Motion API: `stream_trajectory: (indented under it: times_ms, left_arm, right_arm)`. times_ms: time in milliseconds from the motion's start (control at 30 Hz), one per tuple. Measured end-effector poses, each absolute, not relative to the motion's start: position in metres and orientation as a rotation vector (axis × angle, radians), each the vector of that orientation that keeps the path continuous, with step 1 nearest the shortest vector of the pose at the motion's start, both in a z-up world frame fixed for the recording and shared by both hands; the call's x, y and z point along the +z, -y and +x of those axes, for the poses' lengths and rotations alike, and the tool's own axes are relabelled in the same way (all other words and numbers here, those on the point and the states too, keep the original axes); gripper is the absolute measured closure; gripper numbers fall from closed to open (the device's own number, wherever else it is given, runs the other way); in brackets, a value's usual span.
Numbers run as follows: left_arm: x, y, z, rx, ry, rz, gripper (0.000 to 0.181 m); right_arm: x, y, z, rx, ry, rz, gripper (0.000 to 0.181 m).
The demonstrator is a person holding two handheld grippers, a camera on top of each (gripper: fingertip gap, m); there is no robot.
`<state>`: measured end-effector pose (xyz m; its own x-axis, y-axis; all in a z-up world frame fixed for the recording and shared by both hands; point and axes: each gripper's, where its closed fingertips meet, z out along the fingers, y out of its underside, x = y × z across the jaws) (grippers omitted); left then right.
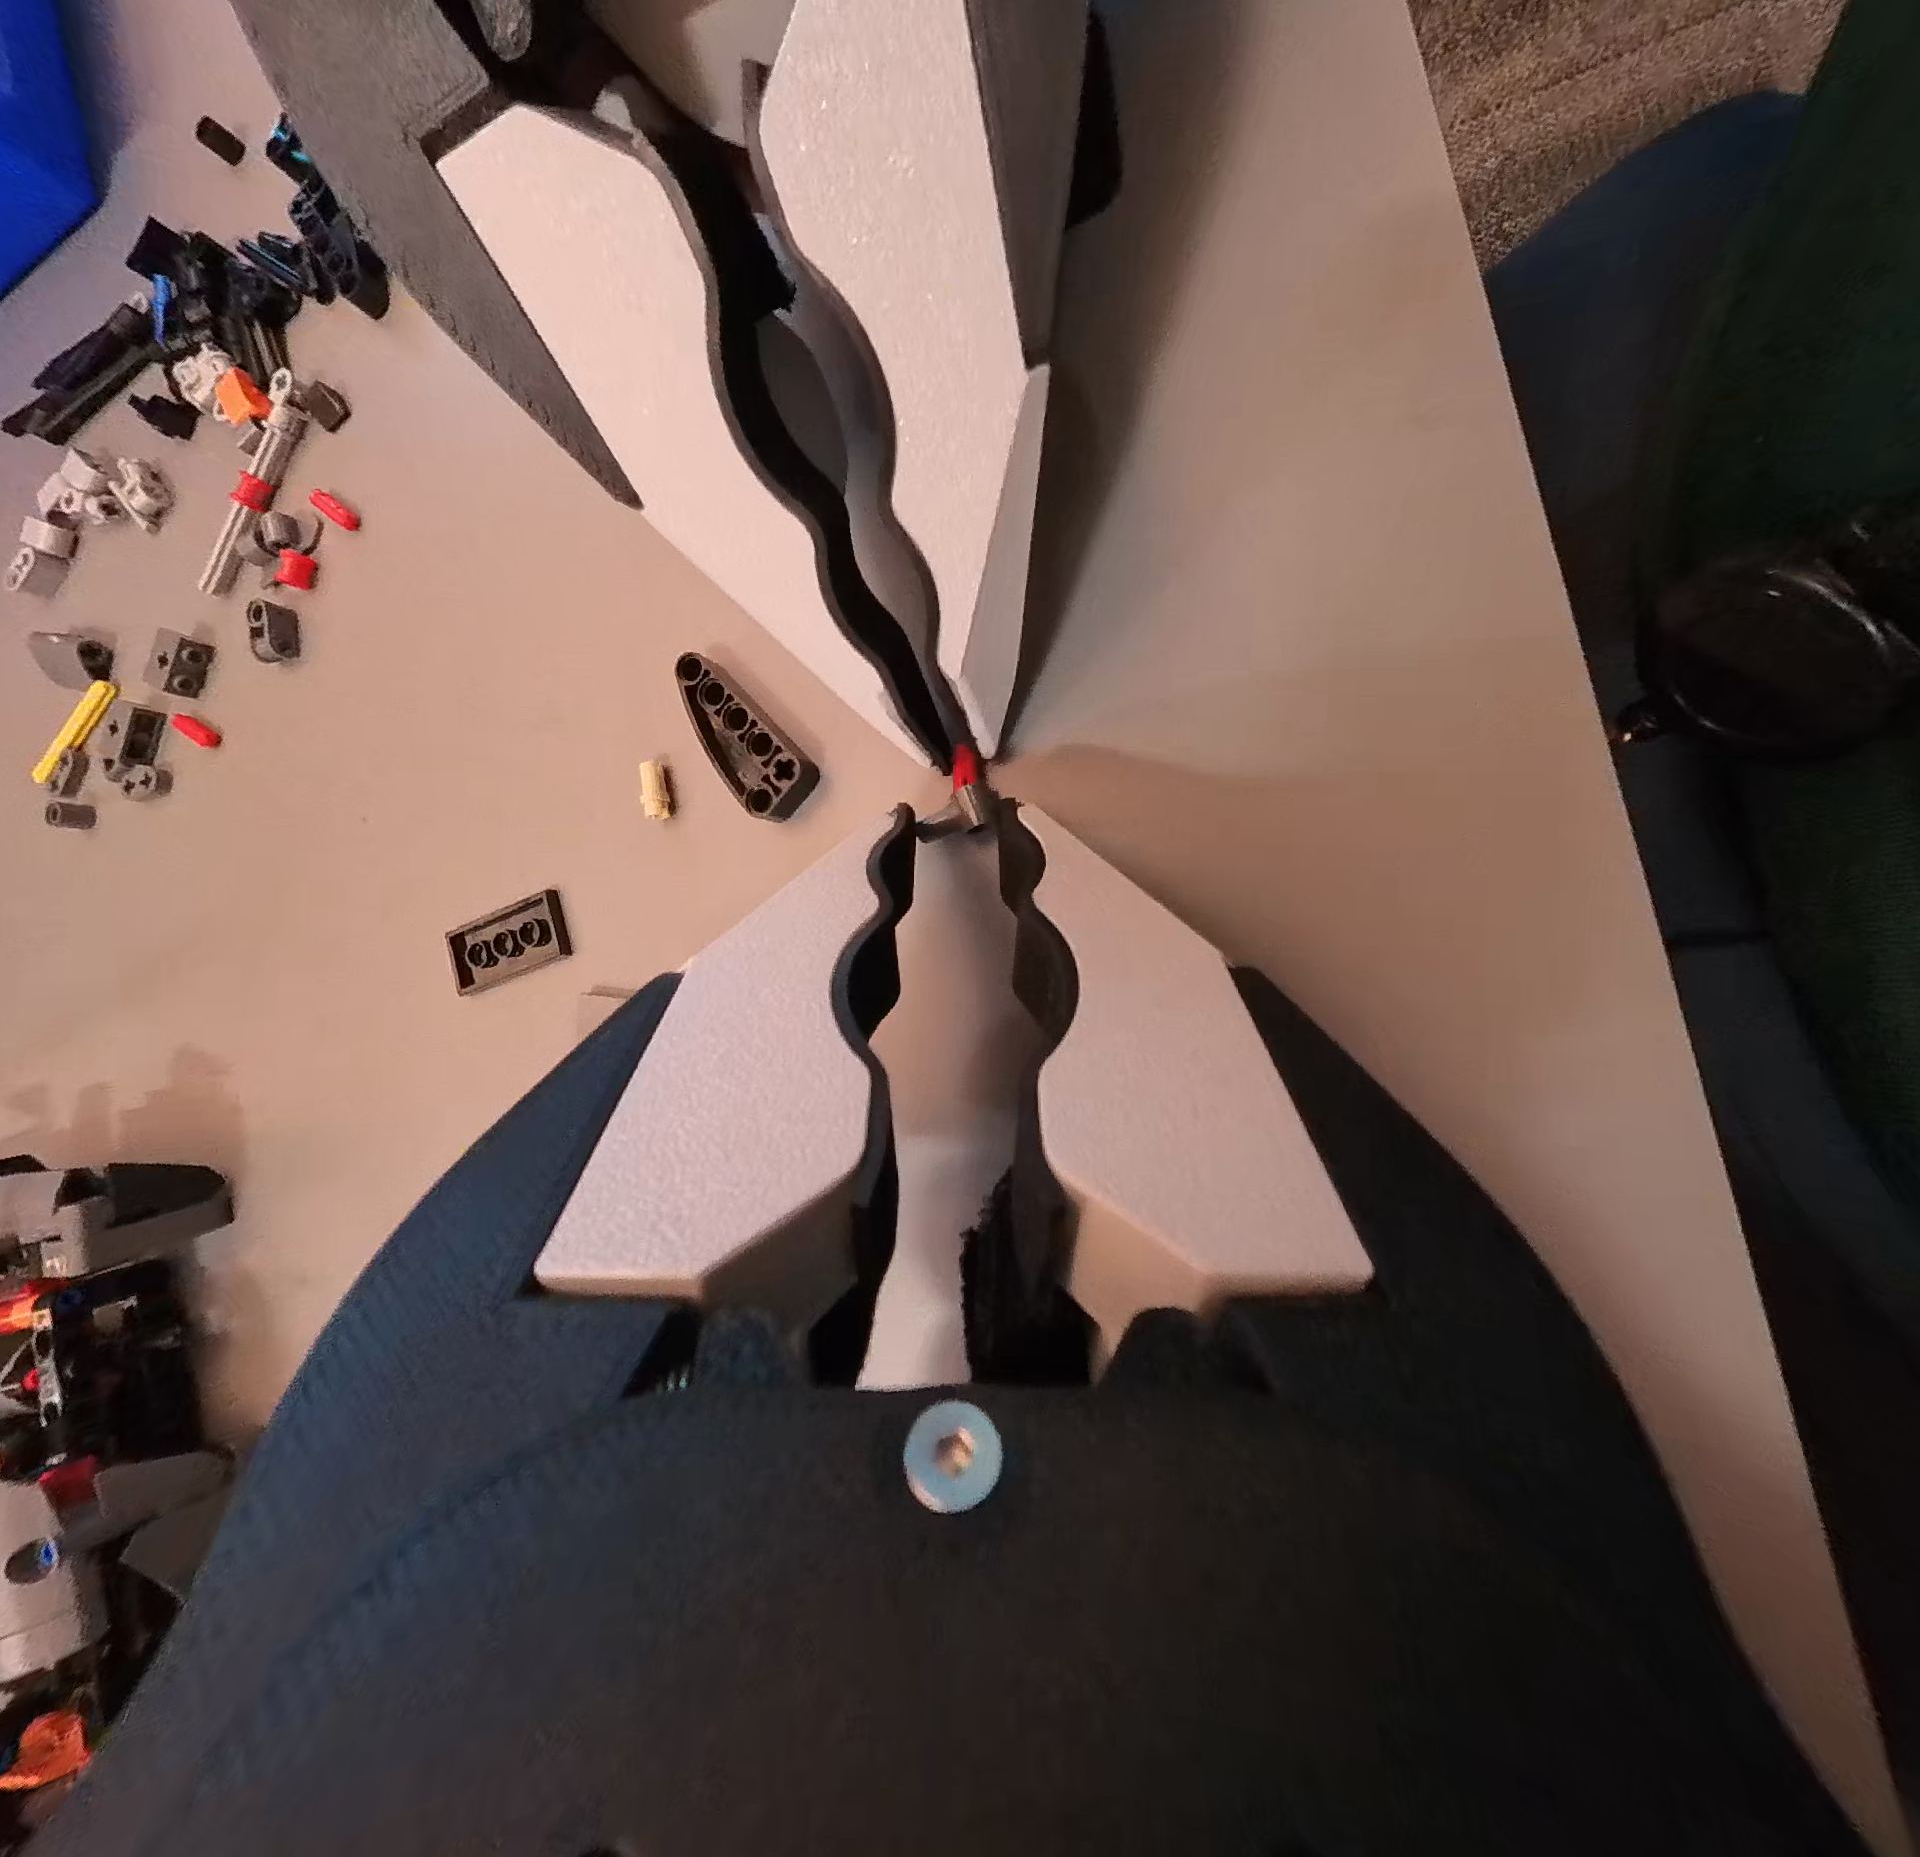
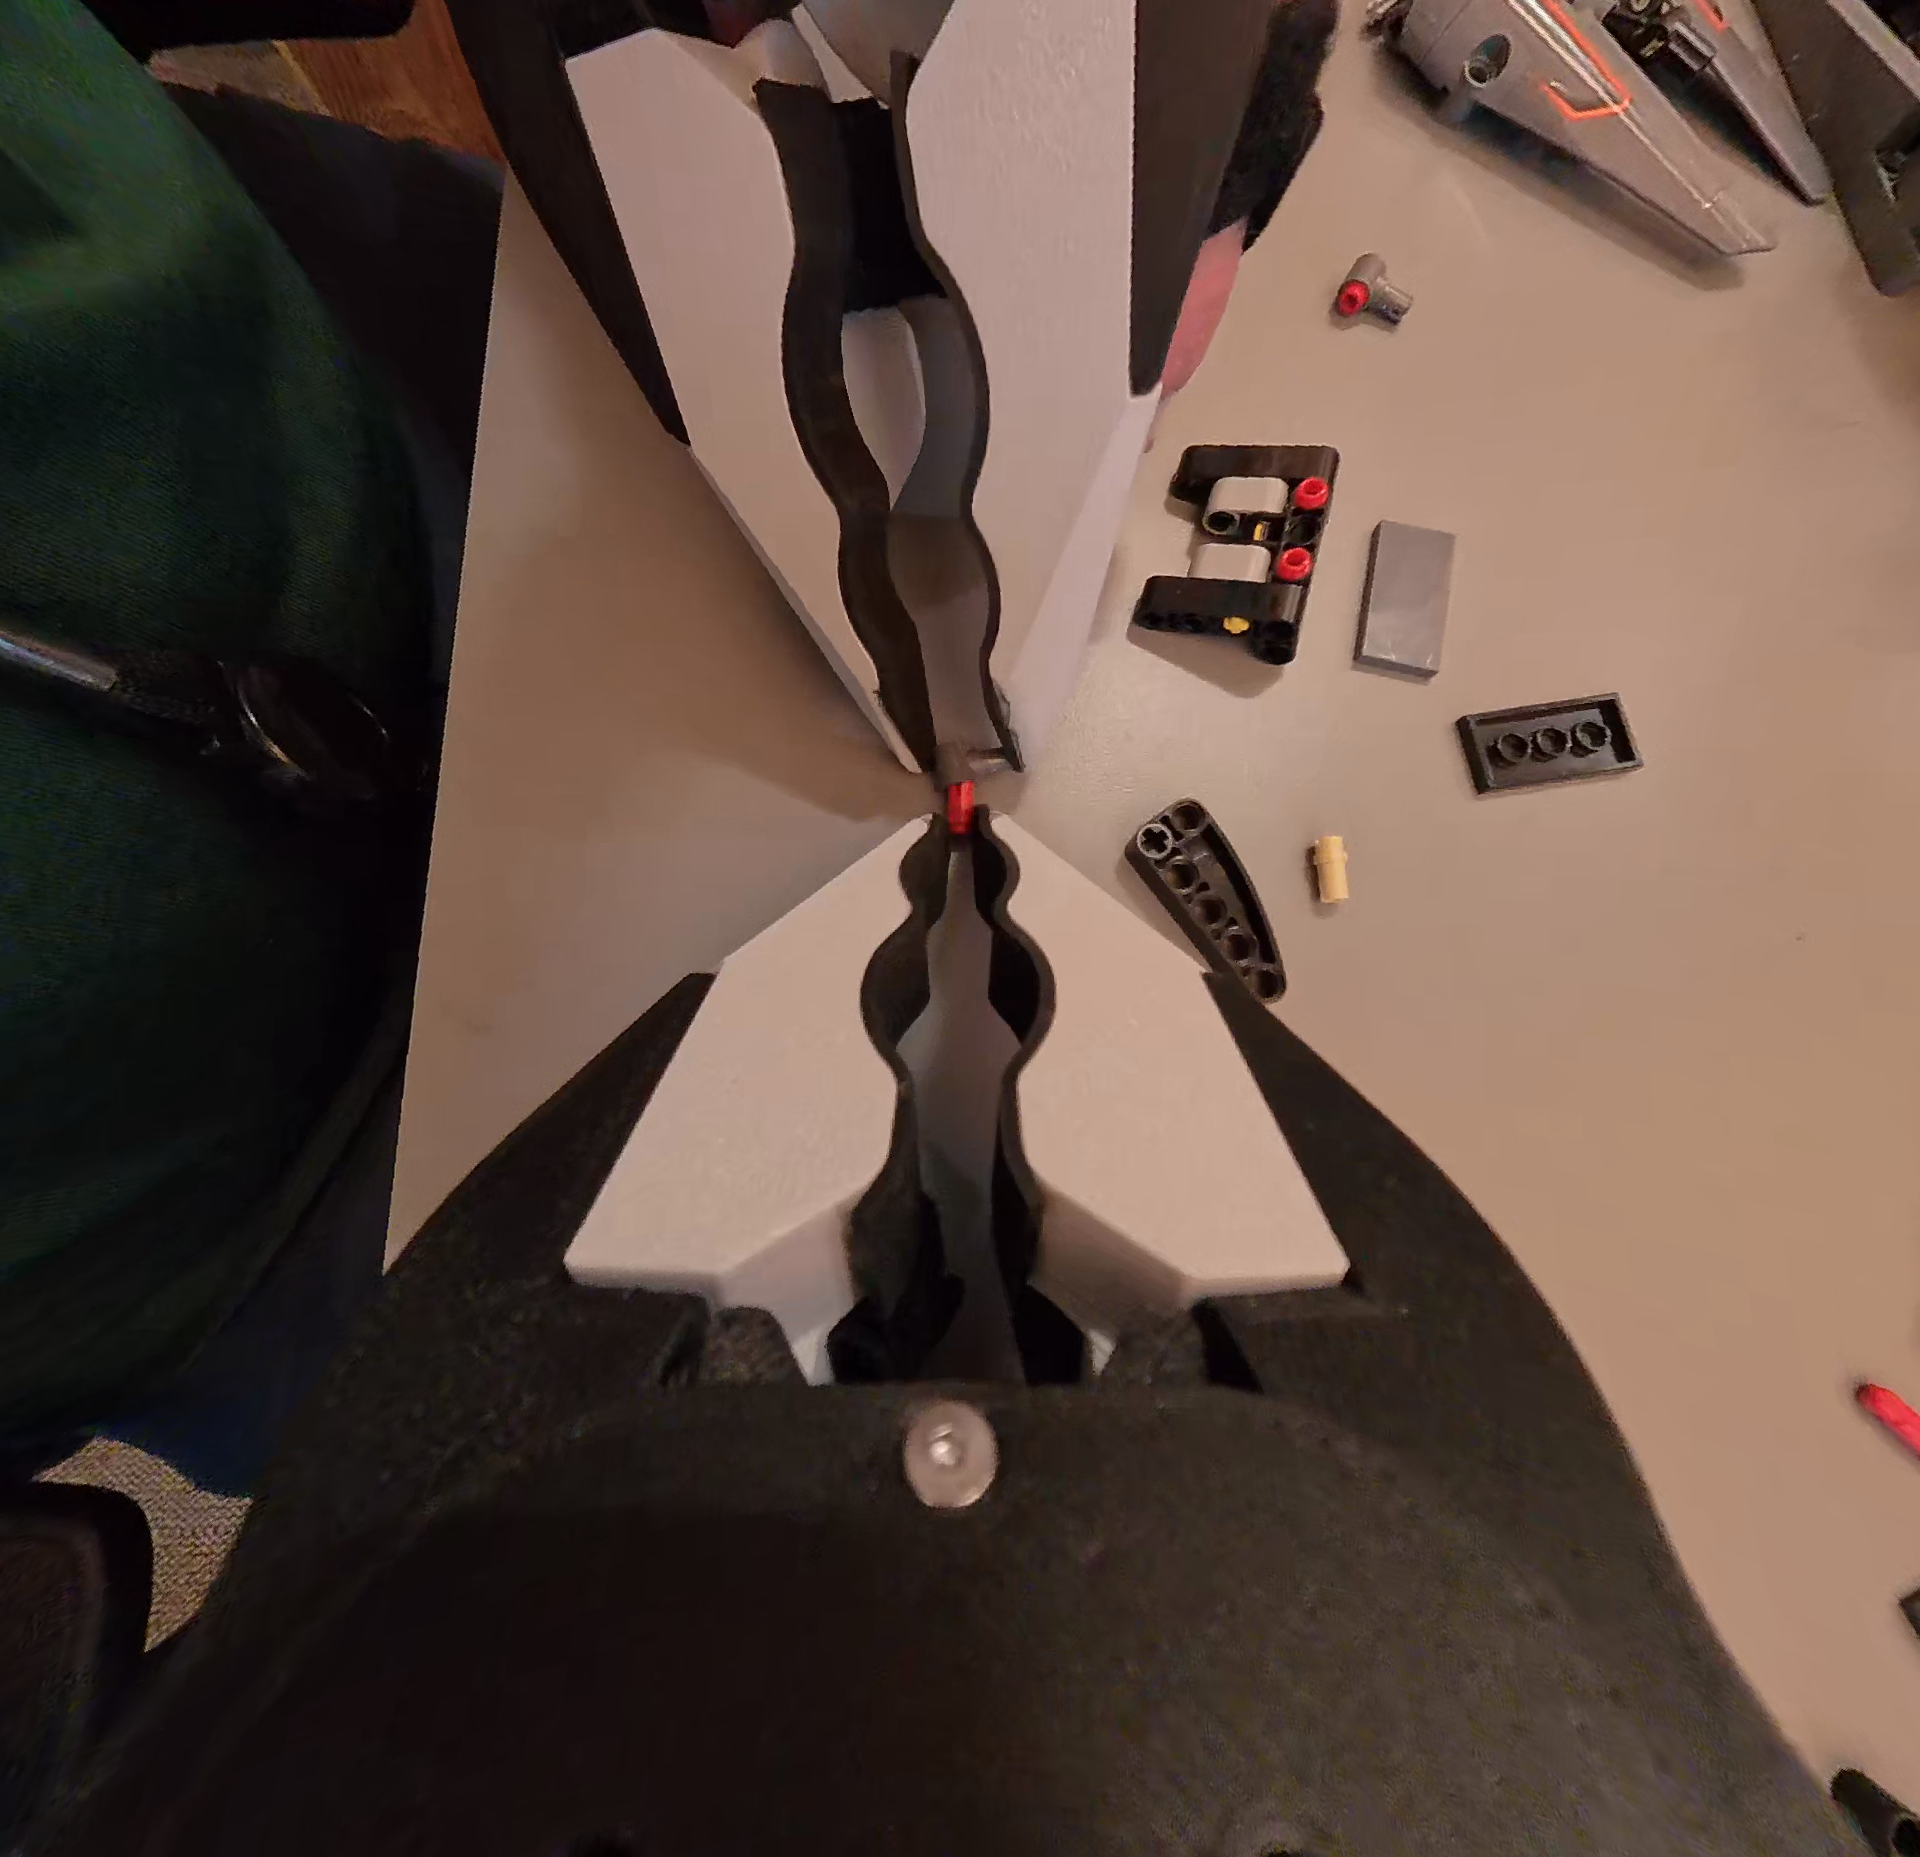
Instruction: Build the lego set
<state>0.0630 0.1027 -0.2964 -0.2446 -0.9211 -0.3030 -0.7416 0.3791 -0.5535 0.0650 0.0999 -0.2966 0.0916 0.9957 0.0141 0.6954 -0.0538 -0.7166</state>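
My two grippers meet tip to tip above the beige table (image 1: 1195, 872). My left gripper (image 1: 956, 820) is shut on a small grey connector (image 1: 971, 801). In the right wrist view it comes in from the top (image 2: 971, 753) with the connector (image 2: 961, 760) at its tips. My right gripper (image 2: 961, 825) is shut on a small red pin (image 2: 960, 805). In the left wrist view it comes in from the top (image 1: 961, 753). The red pin (image 1: 964, 765) touches the end of the grey connector and lines up with it.
A black curved beam (image 2: 1210, 898), a tan pin (image 2: 1328, 870), a black plate (image 2: 1548, 742), a grey tile (image 2: 1405, 599) and a black sub-assembly (image 2: 1242, 550) lie nearby. Loose parts (image 1: 156, 457) and a grey model (image 2: 1590, 82) sit farther off. The table edge (image 2: 457, 768) runs close by. The tips of both grippers are at nearly the same place. The left tips stand about 10 cm off the black plate (image 2: 1548, 742). Seen from the left wrist view (image 1: 504, 938) as well.
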Motion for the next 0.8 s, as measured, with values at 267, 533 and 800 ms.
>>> stream_trajectory:
  times_ms: [267, 533, 800]
  left_arm:
    - [-0.2965, -0.1031, 0.0631, -0.371, -2.096, -1.420, 0.168]
    - [-0.2968, -0.1035, 0.0637, -0.362, -2.138, -1.408, 0.168]
    - [-0.2972, -0.1041, 0.0643, -0.386, -2.157, -1.404, 0.168]
  right_arm:
    - [-0.2967, -0.0988, 0.0647, 0.598, 1.743, -1.741, 0.179]
    - [-0.2968, -0.0988, 0.0652, 0.603, 1.858, -1.662, 0.179]
    - [-0.2969, -0.0992, 0.0661, 0.624, 1.973, -1.570, 0.180]
